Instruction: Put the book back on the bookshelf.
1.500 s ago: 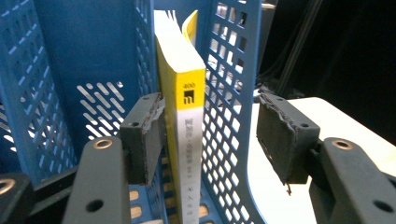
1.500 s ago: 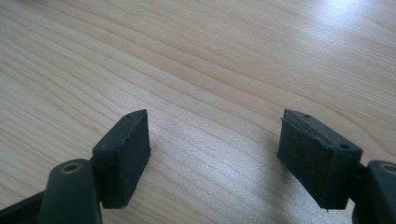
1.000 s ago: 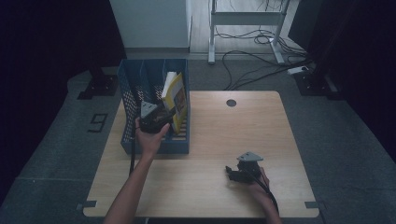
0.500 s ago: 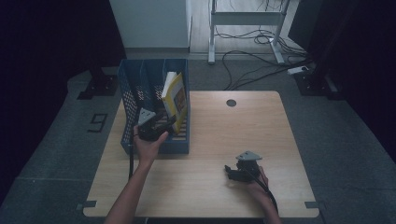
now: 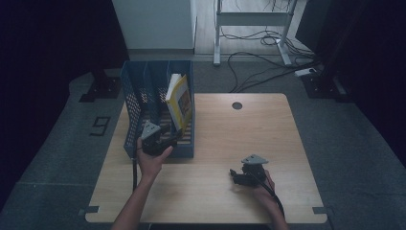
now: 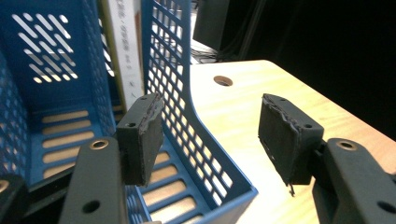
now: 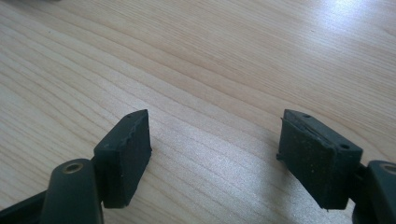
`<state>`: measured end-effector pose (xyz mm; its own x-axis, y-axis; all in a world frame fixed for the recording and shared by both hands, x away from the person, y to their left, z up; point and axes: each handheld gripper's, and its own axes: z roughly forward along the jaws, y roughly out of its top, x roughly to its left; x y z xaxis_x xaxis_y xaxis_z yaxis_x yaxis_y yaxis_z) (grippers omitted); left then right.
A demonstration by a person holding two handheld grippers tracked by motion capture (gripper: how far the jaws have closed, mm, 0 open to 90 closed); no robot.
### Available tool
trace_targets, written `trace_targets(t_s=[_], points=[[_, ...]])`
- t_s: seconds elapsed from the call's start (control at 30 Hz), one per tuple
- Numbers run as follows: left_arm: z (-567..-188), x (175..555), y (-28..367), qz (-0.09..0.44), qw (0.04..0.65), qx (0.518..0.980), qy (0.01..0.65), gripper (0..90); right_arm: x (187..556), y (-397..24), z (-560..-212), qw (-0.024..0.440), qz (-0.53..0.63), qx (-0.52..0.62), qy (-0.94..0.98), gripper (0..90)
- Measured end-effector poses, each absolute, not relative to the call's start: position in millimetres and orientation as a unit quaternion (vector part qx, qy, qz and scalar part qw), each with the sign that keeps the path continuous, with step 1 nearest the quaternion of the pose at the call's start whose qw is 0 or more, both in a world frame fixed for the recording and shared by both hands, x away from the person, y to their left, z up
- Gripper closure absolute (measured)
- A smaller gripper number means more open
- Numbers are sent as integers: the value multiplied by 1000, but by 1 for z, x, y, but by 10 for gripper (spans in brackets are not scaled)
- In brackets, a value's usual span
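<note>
The left gripper (image 6: pixel 210 140) had its fingers (image 6: pixel 140 137) spread apart with nothing pressed between them. In the left gripper view they straddled the low front of the blue file rack's (image 5: pixel 136 112) right side wall: one finger stood inside the right compartment, the other outside over the bare tabletop (image 6: pixel 243 116). Whether either pad touched the mesh wall could not be told. Beyond the inner finger, the yellow book (image 5: pixel 180 101) stood in that same right compartment, its white spine (image 6: pixel 125 51) upright in the left gripper view and leaning slightly toward the right wall in the high view.

In the high view the left gripper (image 5: pixel 165 139) sat at the rack's front end, the left hand (image 5: pixel 152 160) gripping it from behind. The rack itself occupied the far-left part of the tabletop, its back overhanging the far edge and its left side close to the left edge.

The right gripper (image 7: pixel 215 154) had its fingers (image 7: pixel 123 156) wide open and empty, held just above plain wood grain. In the high view it (image 5: pixel 235 175) lay near the front edge, right of the middle, in the right hand (image 5: pixel 261 187), well apart from the rack. A round cable hole (image 5: pixel 237 105) sat near the far edge.
</note>
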<state>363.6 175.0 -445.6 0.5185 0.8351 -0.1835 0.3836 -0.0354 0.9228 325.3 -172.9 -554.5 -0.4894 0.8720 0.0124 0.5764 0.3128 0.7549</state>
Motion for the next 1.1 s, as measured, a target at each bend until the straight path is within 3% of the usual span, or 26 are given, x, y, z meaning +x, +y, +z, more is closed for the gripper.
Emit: trace_targets(t_s=[1.1], points=[[-506,295,183,129,485,747,436,382,337,-170,-554,202,363,457,787,247]])
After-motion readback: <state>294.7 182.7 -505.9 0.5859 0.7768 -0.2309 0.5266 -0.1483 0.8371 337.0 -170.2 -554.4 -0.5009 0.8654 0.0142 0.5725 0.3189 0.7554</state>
